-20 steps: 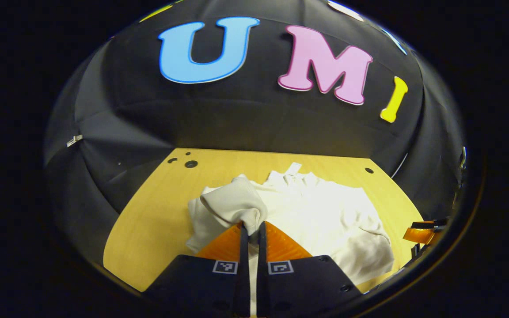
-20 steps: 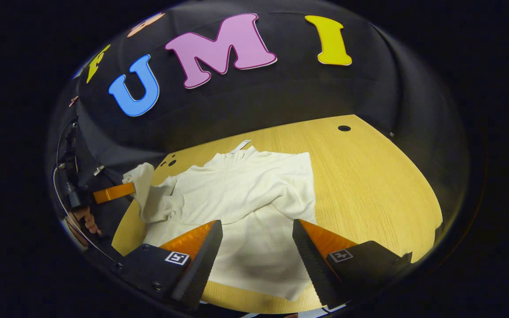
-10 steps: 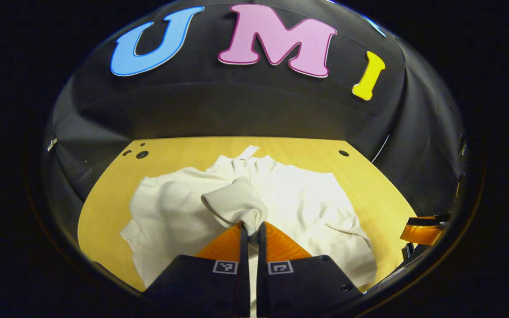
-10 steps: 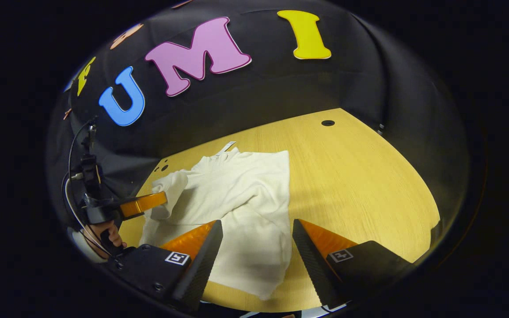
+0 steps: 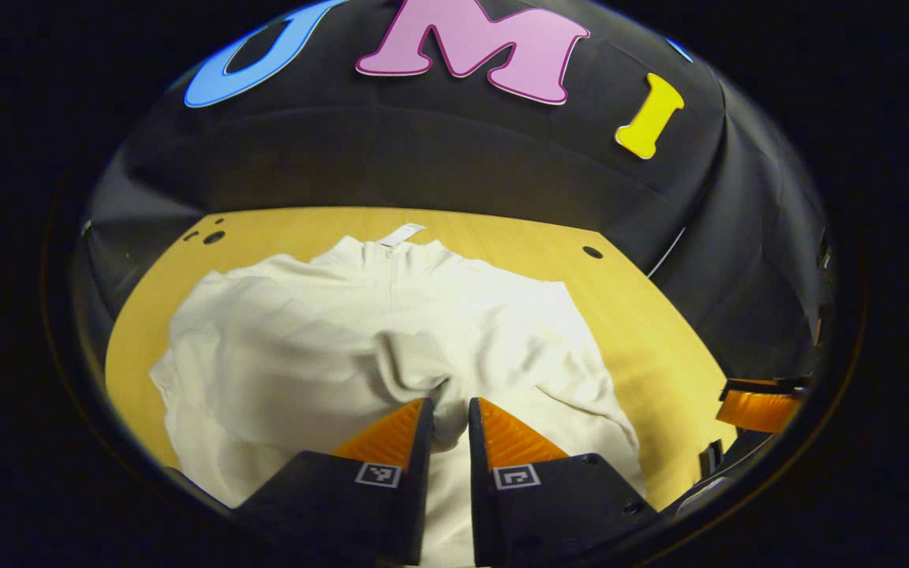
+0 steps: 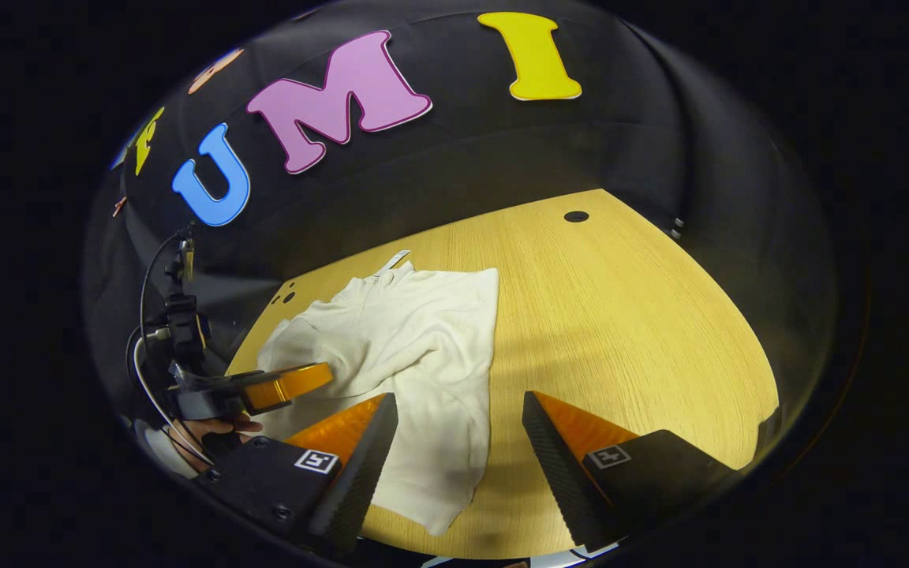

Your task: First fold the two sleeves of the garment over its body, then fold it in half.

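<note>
Left gripper (image 5: 448, 418) low over a cream garment (image 5: 360, 331), its jaws slightly apart with cloth between them. Right gripper (image 6: 458, 430), jaws wide apart, hovers beside the garment, which lies on a wooden table (image 6: 620, 315).

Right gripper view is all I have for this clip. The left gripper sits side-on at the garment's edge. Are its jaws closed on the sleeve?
Observer: In the left gripper view, the left gripper has its jaws a narrow gap apart, with cloth from the sleeve in the gap. I cannot tell whether they press it.
Operator: Does the sleeve lie over the body?
Observer: Yes, it lies across the front of the garment, reaching its middle.
Operator: Where is my gripper, seen from there?
Observer: The right gripper hangs near the edge of the table, apart from the cloth.
</note>
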Demonstrator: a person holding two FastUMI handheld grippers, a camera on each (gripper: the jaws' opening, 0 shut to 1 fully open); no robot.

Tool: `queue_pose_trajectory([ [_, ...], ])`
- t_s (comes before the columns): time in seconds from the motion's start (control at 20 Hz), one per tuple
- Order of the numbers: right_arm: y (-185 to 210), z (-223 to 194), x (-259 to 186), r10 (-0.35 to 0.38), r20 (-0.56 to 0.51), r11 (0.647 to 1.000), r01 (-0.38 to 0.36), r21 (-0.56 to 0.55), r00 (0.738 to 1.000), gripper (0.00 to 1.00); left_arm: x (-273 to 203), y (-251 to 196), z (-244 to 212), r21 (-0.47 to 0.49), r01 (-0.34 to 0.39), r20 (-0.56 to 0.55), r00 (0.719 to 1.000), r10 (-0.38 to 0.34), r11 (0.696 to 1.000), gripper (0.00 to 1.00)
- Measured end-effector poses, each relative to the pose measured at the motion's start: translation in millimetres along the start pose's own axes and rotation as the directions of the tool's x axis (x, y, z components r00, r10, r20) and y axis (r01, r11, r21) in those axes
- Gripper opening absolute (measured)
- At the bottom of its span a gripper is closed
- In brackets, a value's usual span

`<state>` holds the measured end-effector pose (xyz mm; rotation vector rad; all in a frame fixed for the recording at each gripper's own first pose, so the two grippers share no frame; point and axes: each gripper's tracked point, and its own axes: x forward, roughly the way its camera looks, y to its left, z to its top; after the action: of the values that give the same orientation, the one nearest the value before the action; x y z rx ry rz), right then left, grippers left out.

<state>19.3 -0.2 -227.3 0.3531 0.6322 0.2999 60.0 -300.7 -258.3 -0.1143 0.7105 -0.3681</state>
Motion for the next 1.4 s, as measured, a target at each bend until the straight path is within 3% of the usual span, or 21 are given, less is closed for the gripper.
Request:
queue_pose_trajectory([
  [0.05, 0, 0, 1, 0.002, -0.002, 1.000, -0.002, 0.000, 1.000, 0.98, -2, -4, -2, -0.010, 0.012, -0.001, 1.000, -0.012, 1.000, 0.36],
  [0.1, 0, -1, 1, 0.005, -0.004, 1.000, -0.005, -0.001, 1.000, 0.98, -3, -7, -3, -0.011, 0.017, -0.002, 1.000, -0.017, 1.000, 0.35],
  [0.15, 1, -1, 2, 0.007, -0.007, 1.000, -0.007, -0.001, 1.000, 0.98, -6, -10, -5, -0.010, 0.024, -0.004, 1.000, -0.024, 1.000, 0.58],
  [0.45, 13, -16, -3, 0.020, -0.035, 1.000, -0.020, -0.015, 0.999, 0.98, -40, 1, -25, 0.021, 0.016, -0.030, 0.999, -0.015, 1.000, 0.75],
  [0.9, 23, -77, -19, -0.034, -0.160, 0.998, 0.026, -0.054, 0.986, 0.99, -111, 103, -83, -0.015, -0.178, -0.114, 0.978, 0.176, 0.984, 0.77],
  [1.25, 19, -111, -16, -0.085, -0.221, 0.996, 0.084, -0.014, 0.972, 0.99, -156, 185, -123, -0.055, -0.340, -0.182, 0.928, 0.326, 0.939, 0.77],
  [1.4, 18, -124, -14, -0.111, -0.240, 0.994, 0.110, -0.016, 0.964, 0.98, -163, 208, -132, -0.042, -0.376, -0.199, 0.911, 0.361, 0.925, 0.77],
])
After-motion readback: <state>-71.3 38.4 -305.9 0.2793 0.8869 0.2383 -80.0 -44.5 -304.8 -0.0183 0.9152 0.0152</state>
